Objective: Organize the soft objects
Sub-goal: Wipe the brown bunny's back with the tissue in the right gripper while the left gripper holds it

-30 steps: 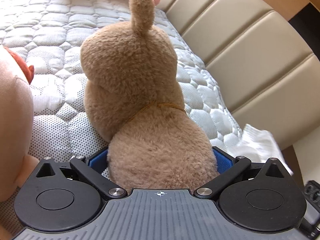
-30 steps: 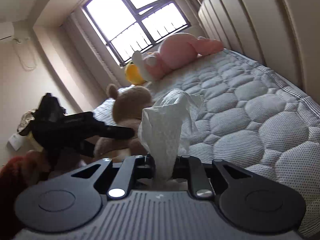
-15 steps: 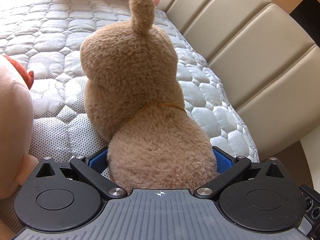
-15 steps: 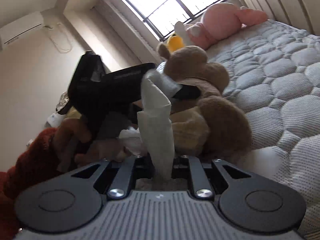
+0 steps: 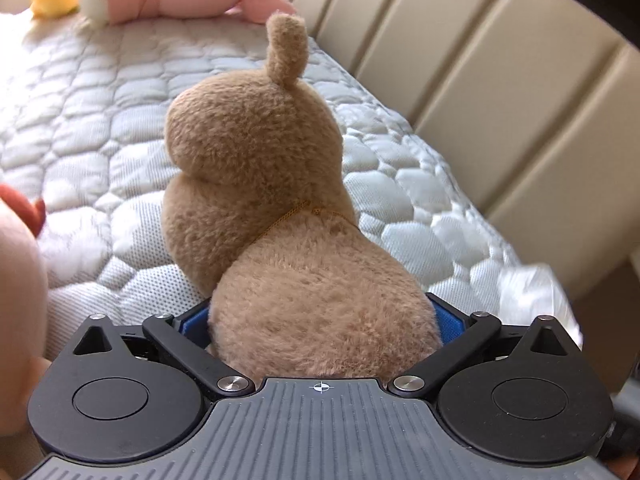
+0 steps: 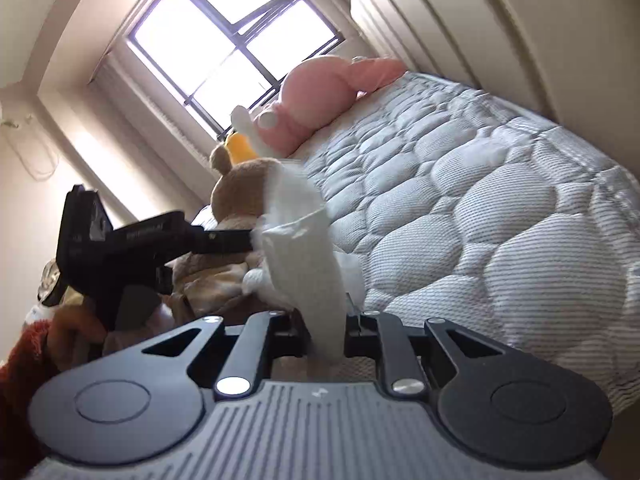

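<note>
Closing on the bear, left tongs grip it while right tongs clamp a tissue; neither is placed yet.

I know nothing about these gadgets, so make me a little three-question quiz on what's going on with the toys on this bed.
1. True or false: the left gripper has the brown plush toy between its fingers.
2. What does the right gripper pinch? A) a yellow toy B) a white cloth C) a pillow
3. Fill in: the pink plush lies at the far end of the mattress, below the ____.

Key: 1 true, its jaws closing around the body. 2 B, the white cloth. 3 window.
</note>
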Demonstrator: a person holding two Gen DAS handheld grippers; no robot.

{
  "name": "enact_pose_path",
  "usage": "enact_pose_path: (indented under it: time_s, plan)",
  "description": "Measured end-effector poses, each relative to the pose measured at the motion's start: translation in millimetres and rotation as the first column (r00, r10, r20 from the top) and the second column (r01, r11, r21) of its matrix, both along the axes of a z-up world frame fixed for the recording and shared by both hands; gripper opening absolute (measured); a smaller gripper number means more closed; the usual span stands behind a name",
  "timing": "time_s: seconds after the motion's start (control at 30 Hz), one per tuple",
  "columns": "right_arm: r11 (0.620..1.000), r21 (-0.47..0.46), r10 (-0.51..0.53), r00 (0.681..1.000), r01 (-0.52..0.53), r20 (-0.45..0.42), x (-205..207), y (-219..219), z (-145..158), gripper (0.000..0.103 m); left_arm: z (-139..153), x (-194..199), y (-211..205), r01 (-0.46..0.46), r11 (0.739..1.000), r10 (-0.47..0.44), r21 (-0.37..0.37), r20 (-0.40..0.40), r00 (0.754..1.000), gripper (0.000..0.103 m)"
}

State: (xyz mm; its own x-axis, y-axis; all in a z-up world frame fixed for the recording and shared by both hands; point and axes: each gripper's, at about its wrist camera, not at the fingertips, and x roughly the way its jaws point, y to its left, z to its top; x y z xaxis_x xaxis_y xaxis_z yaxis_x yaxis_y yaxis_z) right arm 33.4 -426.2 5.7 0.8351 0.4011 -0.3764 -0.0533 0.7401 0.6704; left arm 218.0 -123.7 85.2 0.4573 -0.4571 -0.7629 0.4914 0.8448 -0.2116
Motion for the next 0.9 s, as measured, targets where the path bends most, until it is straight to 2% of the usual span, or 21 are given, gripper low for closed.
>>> enact_pose_path:
  time_s: [0.03,0.07,0.1,0.13,0.2,0.27,0.3,0.33,0.4,0.43,0.5,0.53,0.57,0.7,0.73,0.8,0.9]
  plan:
    - [1.0,0.005,-0.007,1.0,0.007,-0.001,-1,-2,0,0.017,7,-5,-4,0.015,0.997,-0.018,0.071,0.04,0.999,0.1]
    - [1.0,0.01,-0.011,1.0,0.011,0.0,-1,-3,-1,0.017,15,-12,-10,0.03,0.984,-0.051,0.178,0.114,0.992,0.099]
    - [1.0,0.013,-0.011,1.0,0.011,0.004,0,-4,-1,0.017,22,-20,-17,0.036,0.957,-0.093,0.287,0.187,0.978,0.099]
    - [1.0,0.015,-0.009,1.0,0.009,0.011,1,-4,-1,0.017,26,-28,-26,0.031,0.916,-0.145,0.4,0.257,0.955,0.099]
    - [1.0,0.021,-0.004,1.0,0.004,0.026,4,-4,0,0.017,22,-40,-43,0.004,0.807,-0.251,0.59,0.337,0.908,0.099]
    - [1.0,0.028,0.005,0.999,-0.006,0.044,8,-1,3,0.017,6,-47,-57,-0.003,0.717,-0.325,0.697,0.338,0.884,0.1]
    - [0.999,0.031,0.009,0.999,-0.011,0.053,10,0,5,0.017,-2,-49,-62,0.011,0.7,-0.339,0.714,0.318,0.885,0.1]
    - [1.0,0.026,0.013,0.998,-0.015,0.06,12,3,6,0.017,-10,-50,-65,0.038,0.704,-0.339,0.709,0.288,0.896,0.1]
    - [1.0,0.008,0.021,0.997,-0.022,0.069,14,8,10,0.017,-17,-58,-68,0.036,0.733,-0.332,0.679,0.312,0.89,0.102]
    - [1.0,-0.013,0.024,0.997,-0.023,0.073,15,10,13,0.017,-17,-66,-69,0.027,0.743,-0.35,0.669,0.353,0.868,0.102]
    - [0.998,-0.065,0.027,0.997,-0.022,0.073,15,14,18,0.017,-9,-79,-65,0.057,0.795,-0.357,0.604,0.39,0.849,0.102]
    - [0.996,-0.091,0.026,0.997,-0.02,0.069,16,15,21,0.021,-3,-83,-62,0.07,0.822,-0.347,0.565,0.401,0.848,0.102]
    - [0.992,-0.127,0.023,0.997,-0.014,0.068,16,17,25,0.025,2,-86,-58,0.08,0.848,-0.332,0.525,0.406,0.851,0.103]
    - [0.968,-0.25,0.017,0.994,0.01,0.107,24,27,47,0.025,19,-92,-38,0.126,0.931,-0.266,0.341,0.402,0.876,0.103]
    - [0.964,-0.264,0.021,0.991,0.014,0.129,27,29,55,0.025,22,-91,-32,0.137,0.946,-0.251,0.294,0.396,0.883,0.103]
    - [0.961,-0.278,0.043,0.982,0.009,0.182,36,35,74,0.011,27,-87,-19,0.152,0.968,-0.22,0.2,0.382,0.897,0.103]
    - [0.974,-0.206,0.146,0.949,-0.089,0.278,59,43,107,0.011,31,-82,-4,0.172,0.983,-0.186,0.072,0.362,0.914,0.103]
